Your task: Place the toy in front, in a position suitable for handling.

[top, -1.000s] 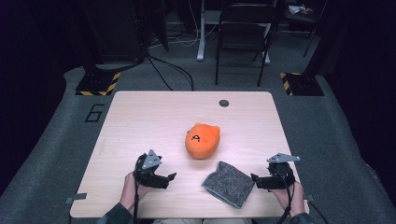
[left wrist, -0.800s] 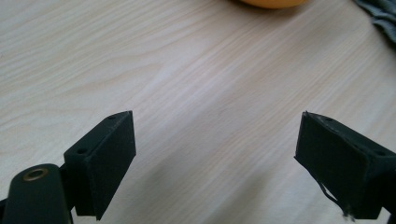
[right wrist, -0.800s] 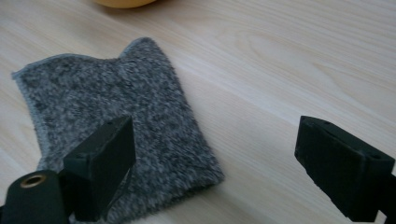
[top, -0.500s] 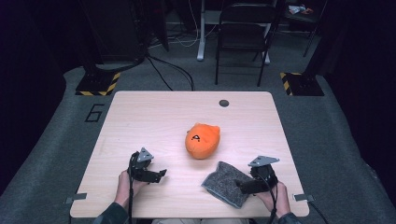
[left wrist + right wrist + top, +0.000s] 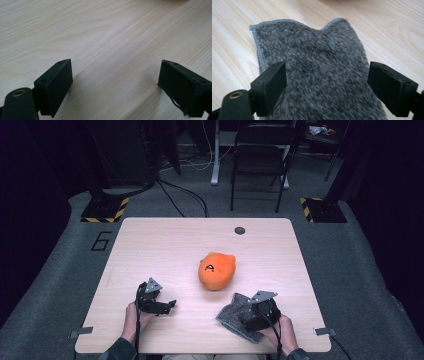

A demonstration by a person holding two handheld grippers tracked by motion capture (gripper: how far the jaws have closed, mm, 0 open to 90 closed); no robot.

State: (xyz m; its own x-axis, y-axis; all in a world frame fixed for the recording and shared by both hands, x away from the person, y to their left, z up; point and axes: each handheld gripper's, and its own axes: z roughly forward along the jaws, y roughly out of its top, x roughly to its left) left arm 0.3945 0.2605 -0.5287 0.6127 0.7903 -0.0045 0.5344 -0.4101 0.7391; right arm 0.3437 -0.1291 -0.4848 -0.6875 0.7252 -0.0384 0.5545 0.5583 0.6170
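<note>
An orange plush toy (image 5: 217, 270) with a black mark on it lies near the middle of the light wooden table (image 5: 165, 245). A grey fuzzy cloth (image 5: 235, 312) lies flat at the front right; in the right gripper view the cloth (image 5: 319, 70) spreads under and between the jaws. My right gripper (image 5: 250, 320) hovers over the cloth, open, jaws wide apart (image 5: 327, 87). My left gripper (image 5: 167, 306) is open at the front left, low over bare wood (image 5: 115, 85), nothing between its jaws.
A small dark round disc (image 5: 240, 230) sits near the table's far edge. Beyond the table stand a black folding chair (image 5: 260, 160), floor cables and two yellow-black striped bases (image 5: 102, 210). A "6" (image 5: 100, 241) is marked on the grey carpet at left.
My right gripper has moved left and forward, from beside the cloth to over it. My left gripper has shifted slightly left and nearer the front edge.
</note>
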